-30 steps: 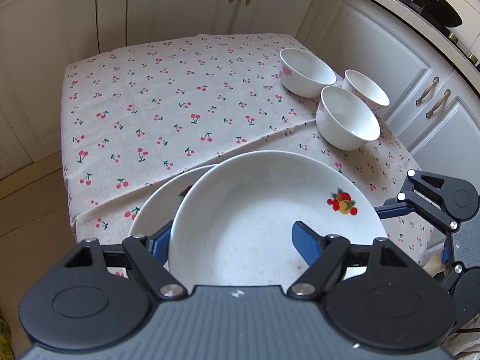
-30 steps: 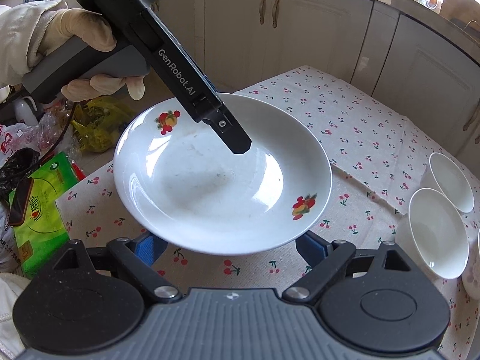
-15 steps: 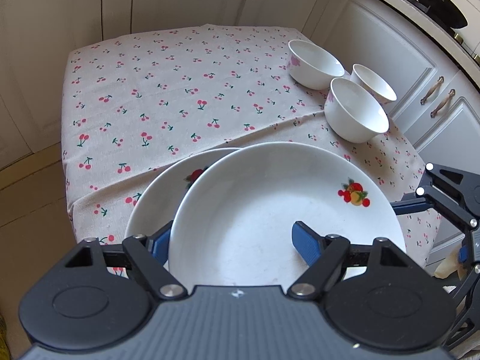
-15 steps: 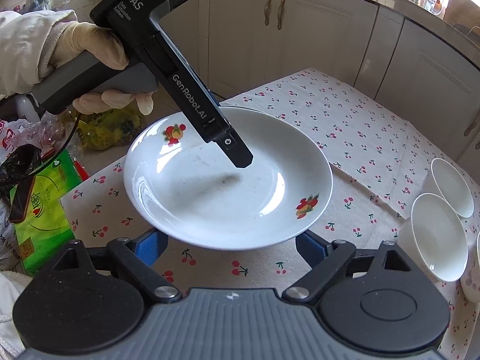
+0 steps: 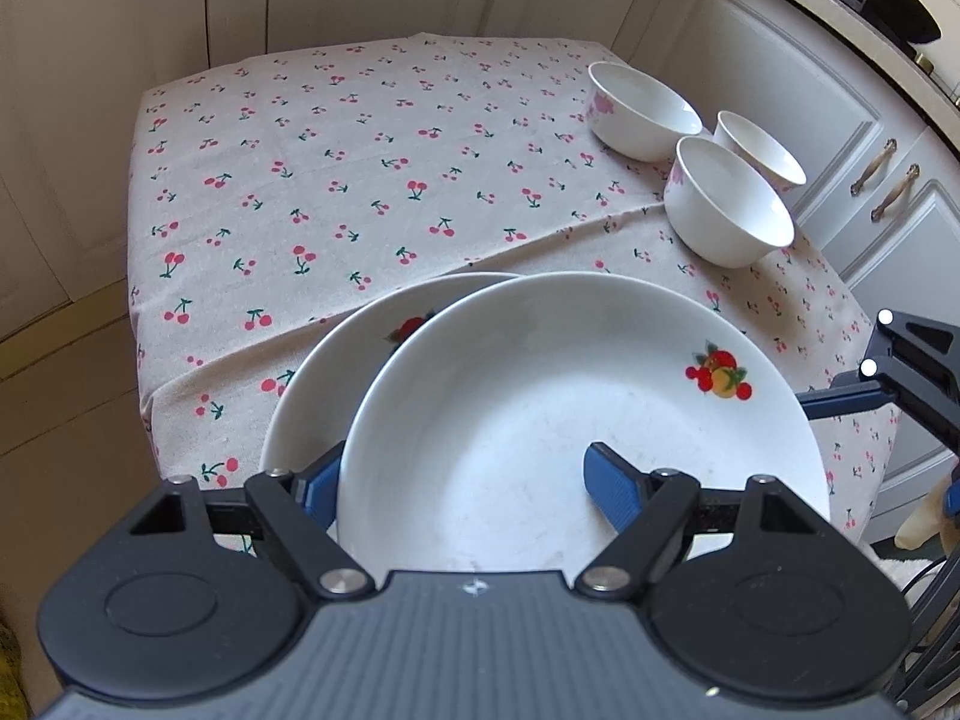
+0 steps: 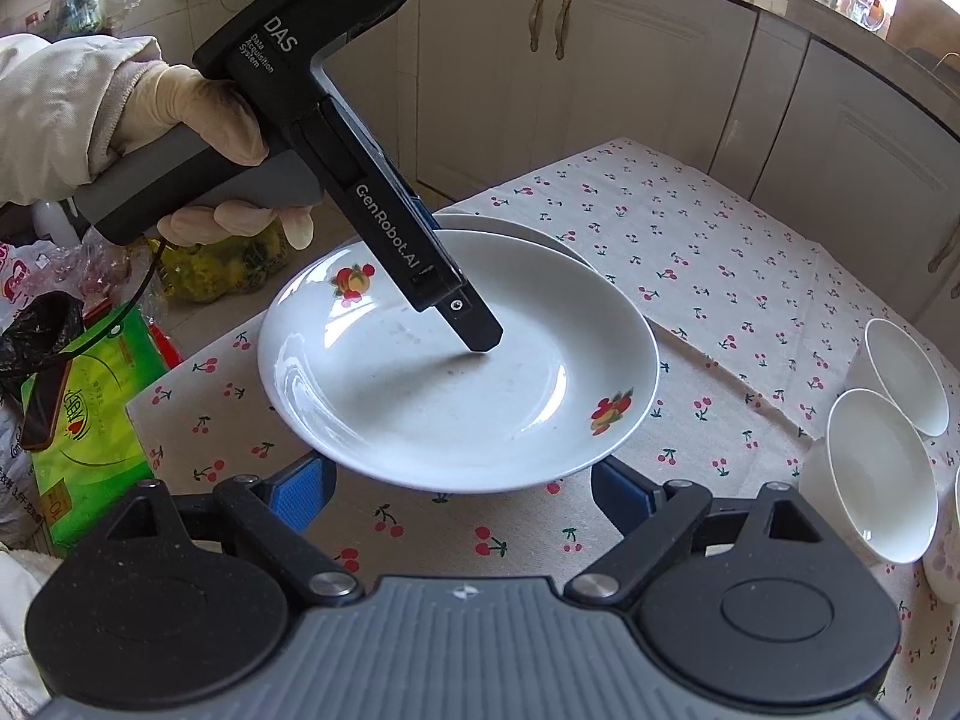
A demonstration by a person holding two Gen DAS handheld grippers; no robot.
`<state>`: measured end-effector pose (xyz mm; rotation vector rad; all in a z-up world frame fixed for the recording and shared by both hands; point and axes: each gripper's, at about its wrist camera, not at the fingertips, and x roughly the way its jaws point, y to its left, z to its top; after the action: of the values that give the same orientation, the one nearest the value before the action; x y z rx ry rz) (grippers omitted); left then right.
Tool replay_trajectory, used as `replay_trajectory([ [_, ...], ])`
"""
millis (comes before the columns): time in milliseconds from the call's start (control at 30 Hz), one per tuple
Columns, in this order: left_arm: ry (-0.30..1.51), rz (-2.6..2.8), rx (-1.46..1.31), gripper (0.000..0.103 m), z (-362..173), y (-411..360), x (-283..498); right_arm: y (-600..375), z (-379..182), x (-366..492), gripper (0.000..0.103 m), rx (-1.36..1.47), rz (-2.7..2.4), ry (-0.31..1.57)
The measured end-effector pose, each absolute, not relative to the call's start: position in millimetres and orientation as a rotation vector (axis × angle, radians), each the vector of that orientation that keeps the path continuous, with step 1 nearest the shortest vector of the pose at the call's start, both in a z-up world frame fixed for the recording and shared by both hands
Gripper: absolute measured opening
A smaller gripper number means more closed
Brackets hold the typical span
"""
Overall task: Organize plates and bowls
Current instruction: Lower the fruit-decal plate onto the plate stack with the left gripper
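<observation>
My left gripper is shut on the rim of a white plate with fruit prints, one finger under it and one inside. It holds the plate above a second white plate that lies on the cherry-print tablecloth. The held plate and the left gripper also show in the right wrist view, with the second plate's rim behind. My right gripper is open and empty, just in front of the held plate. Three white bowls stand at the table's far right.
Cream cabinets surround the table. Bags and a green package lie on the floor left of the table in the right wrist view. The bowls also show in the right wrist view.
My left gripper has carried the plate further over the table, partly over the second plate. My right gripper has drawn back from the plate.
</observation>
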<state>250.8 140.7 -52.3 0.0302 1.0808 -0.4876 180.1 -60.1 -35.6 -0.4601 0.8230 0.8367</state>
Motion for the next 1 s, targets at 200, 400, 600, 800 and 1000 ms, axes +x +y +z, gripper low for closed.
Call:
replay_trajectory([
  [200,1.119,-0.497,0.107,0.084,-50.1,133.0,254.8,-59.4,-36.3,179.7,0.095,-0.452,0.841,0.825],
  [400,1.131,-0.503,0.167,0.085,-48.9,128.2,255.9,-60.3,-36.1,179.3,0.095,-0.441,0.845,0.825],
  [600,1.12,-0.498,0.204,0.086,-46.6,129.1,252.6,-59.2,-35.2,177.4,0.095,-0.444,0.851,0.822],
  [800,1.113,-0.49,0.205,0.086,-43.1,132.1,251.8,-58.0,-38.2,180.3,0.095,-0.438,0.853,0.828],
  [1000,1.094,-0.476,0.21,0.088,-33.7,139.4,252.3,-58.4,-34.0,181.1,0.095,-0.413,0.871,0.788],
])
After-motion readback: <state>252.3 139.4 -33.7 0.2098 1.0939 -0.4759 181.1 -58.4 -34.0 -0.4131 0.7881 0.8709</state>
